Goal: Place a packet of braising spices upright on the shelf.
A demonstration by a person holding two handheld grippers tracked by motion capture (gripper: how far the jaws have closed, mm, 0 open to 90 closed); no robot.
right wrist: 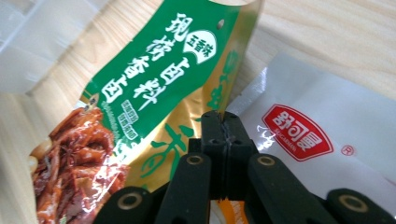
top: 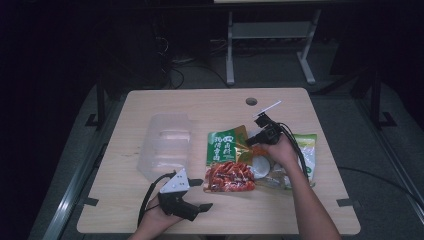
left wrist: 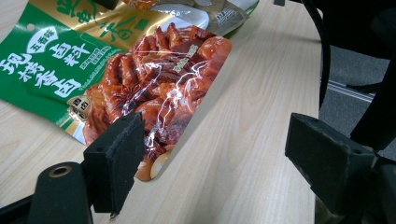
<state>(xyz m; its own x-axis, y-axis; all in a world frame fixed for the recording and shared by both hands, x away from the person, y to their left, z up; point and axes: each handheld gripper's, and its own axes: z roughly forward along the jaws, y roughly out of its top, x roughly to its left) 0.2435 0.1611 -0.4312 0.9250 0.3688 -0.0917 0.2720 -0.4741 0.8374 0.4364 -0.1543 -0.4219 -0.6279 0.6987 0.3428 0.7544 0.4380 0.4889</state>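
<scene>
My right gripper [right wrist: 223,128] is clamped on the green-gold pouch's [top: 227,157] edge, glossy with red meat printed, lying near the table's [top: 150,210] front edge. My left gripper [left wrist: 210,163] gapes wide, empty.

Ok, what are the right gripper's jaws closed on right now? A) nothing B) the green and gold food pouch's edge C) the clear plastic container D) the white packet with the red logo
B: in the right gripper view, the right gripper pinches the green and gold pouch at its edge.

Right tool [right wrist: 226,135] clamped, left tool [left wrist: 219,163] agape
</scene>
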